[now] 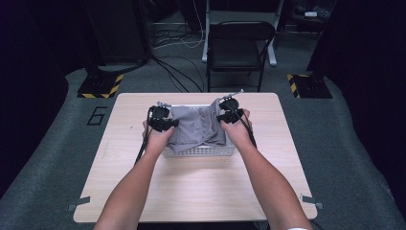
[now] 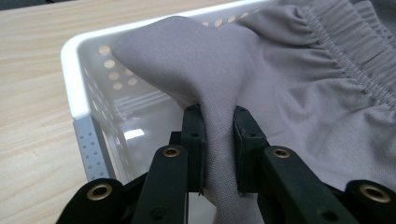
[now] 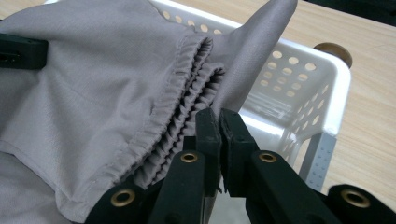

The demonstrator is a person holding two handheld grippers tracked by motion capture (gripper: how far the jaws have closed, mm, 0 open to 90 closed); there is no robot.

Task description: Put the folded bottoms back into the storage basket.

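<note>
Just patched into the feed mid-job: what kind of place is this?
Probably a staged recording room or lab, not a home: a bare light wooden table on grey carpet, yellow-and-black hazard-striped stand bases, loose floor cables, and a black folding chair.

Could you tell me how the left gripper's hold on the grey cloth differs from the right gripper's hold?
The left gripper pinches a plain, smooth fold of the grey cloth, while the right gripper pinches it right beside the gathered elastic band. The left gripper holds it over the left end of the white basket, the right gripper over the right end. Both are shut on the cloth, holding it above the basket.
</note>
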